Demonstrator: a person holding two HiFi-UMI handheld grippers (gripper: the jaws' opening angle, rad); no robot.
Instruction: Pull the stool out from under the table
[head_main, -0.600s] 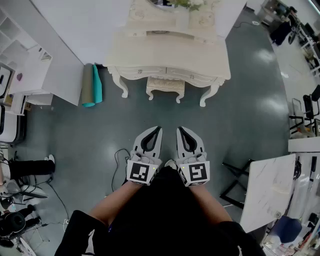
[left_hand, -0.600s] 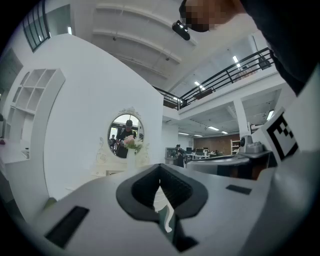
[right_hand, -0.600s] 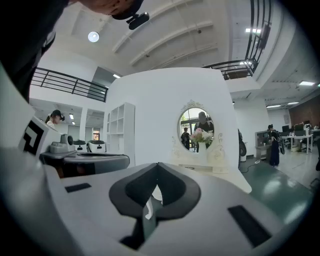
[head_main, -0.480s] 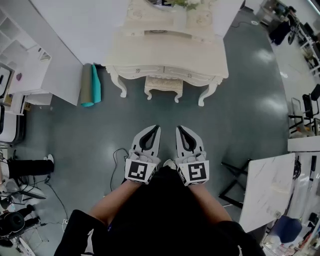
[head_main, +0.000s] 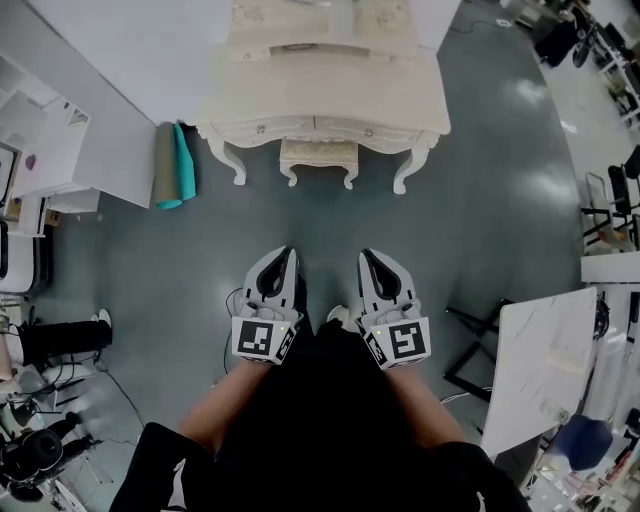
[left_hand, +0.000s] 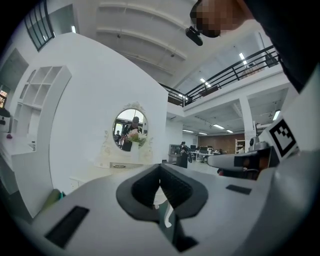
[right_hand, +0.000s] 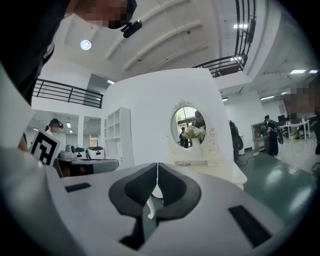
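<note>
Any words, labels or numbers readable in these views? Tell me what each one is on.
No readable words, brands or numbers in any view.
Left gripper marker cube: black-and-white square pattern, not text.
Right gripper marker cube: same kind of pattern.
Dressing table and stool: no print visible.

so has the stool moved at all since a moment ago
No. The stool still sits tucked under the table, midway between its front legs, just as before. Only the camera's view has shifted.

Stool (head_main: 318, 156) partly hidden beneath table (head_main: 300, 98)
</note>
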